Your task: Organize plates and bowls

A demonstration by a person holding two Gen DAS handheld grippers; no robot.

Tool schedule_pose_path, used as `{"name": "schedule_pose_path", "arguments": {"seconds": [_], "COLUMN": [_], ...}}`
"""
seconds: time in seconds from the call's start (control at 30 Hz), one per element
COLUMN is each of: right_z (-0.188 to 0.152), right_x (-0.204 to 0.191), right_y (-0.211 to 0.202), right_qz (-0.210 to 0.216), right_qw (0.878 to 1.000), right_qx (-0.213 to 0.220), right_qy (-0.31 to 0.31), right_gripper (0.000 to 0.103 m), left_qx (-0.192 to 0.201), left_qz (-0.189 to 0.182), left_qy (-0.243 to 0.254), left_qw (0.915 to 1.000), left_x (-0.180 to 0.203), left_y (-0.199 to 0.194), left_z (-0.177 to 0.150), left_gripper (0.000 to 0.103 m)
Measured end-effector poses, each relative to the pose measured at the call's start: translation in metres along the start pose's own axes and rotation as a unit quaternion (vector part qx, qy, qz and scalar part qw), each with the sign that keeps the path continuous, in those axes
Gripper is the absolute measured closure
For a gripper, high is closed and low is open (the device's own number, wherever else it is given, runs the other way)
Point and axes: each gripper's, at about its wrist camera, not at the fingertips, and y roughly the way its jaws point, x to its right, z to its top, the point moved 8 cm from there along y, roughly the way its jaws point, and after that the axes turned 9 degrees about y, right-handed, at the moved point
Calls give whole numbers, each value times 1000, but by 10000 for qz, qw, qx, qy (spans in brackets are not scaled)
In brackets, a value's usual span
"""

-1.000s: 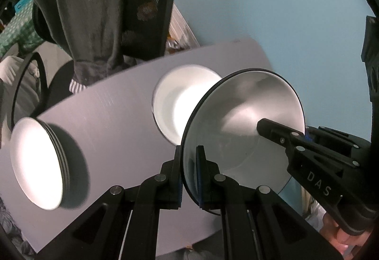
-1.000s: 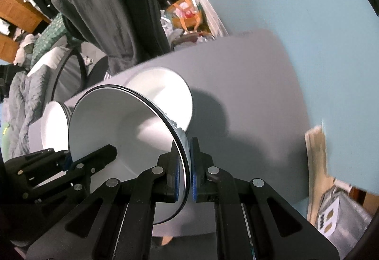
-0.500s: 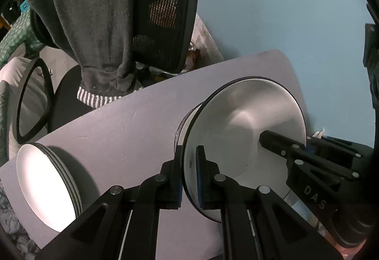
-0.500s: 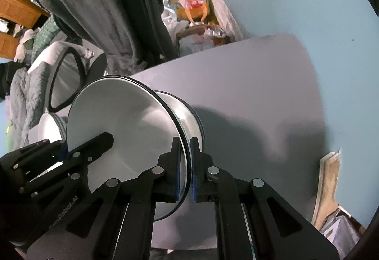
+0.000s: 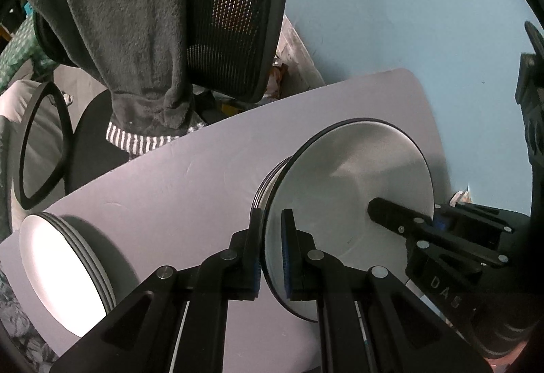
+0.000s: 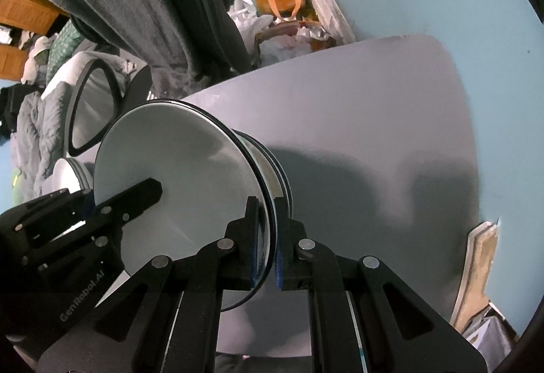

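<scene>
Bowl going onto bowl stack, two-gripper carry.
I've got left gripper (image 5: 271, 249) and right gripper (image 6: 264, 242) each pinching opposite rims of the bowl (image 5: 350, 203) so it sits level, just over the stacked bowls (image 6: 277, 165); plate stack (image 5: 64, 274) at 9 o'clock.

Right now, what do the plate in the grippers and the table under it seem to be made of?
The plate looks like glazed ceramic or melamine: smooth white face with a soft sheen and a thin dark rim; which one I cannot tell. Both the left gripper and the right gripper clamp its edge. The table looks like matt grey laminate or painted board: flat, even colour, faint scuffs, no grain.
</scene>
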Motion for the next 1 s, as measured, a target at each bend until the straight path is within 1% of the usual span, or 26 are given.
{"name": "schedule_pose_path", "arguments": {"seconds": [0.03, 0.1, 0.13, 0.17, 0.3, 0.5, 0.57, 0.6, 0.63, 0.7, 0.8, 0.83, 0.87, 0.93, 1.0], "right_z": [0, -1, -2, -2, -3, -2, -1, 0, 1, 2, 4, 5, 4, 3, 1], "right_x": [0, 1, 1, 0, -1, 1, 1, 1, 2, 3, 6, 6, 6, 6, 5], "right_y": [1, 0, 1, 1, 1, -3, -8, -11, -15, -20, -29, -32, -36, -45, -55], "right_qz": [3, -15, -15, -37, -113, -129, -136, -166, -191, -186, -256, -316, -377, -447, -489], "right_qw": [10000, 10000, 9999, 10000, 9999, 9999, 9999, 9998, 9997, 9996, 9991, 9987, 9982, 9971, 9956], "right_qx": [-19, -65, -91, -74, -74, -93, -28, 44, 109, 184, 316, 380, 461, 622, 798], "right_qy": [14, 43, 59, 23, -39, 59, 103, 112, 117, 125, 130, 102, 70, 29, -37], "right_gripper": [95, 95, 95, 95, 95, 95, 91, 85, 80, 79, 79, 78, 77, 67, 63], "left_qx": [-6, -80, -79, -74, -26, 12, 10, 29, 47, 96, 261, 336, 476, 627, 765], "left_qz": [38, 262, 148, 112, 146, 38, 1, -26, -20, -19, -50, -64, -76, -81, -174], "left_qy": [19, 72, 65, 52, 127, 5, -43, -62, -64, -58, -18, -2, 28, 37, 28], "left_qw": [10000, 9996, 9998, 9999, 9998, 10000, 10000, 10000, 10000, 9999, 9996, 9994, 9988, 9980, 9969], "left_x": [0, -4, -4, -4, -5, -7, -7, -7, -7, -6, -2, 0, 2, 3, 5], "left_y": [0, 2, 2, 2, 0, -5, -5, -6, -6, -8, -16, -20, -27, -37, -50], "left_z": [1, 2, 3, 3, 5, 6, 5, 5, 5, 5, 5, 4, 4, 2, -2], "left_gripper": [94, 94, 94, 93, 93, 92, 89, 88, 85, 81, 69, 63, 57, 51, 48]}}
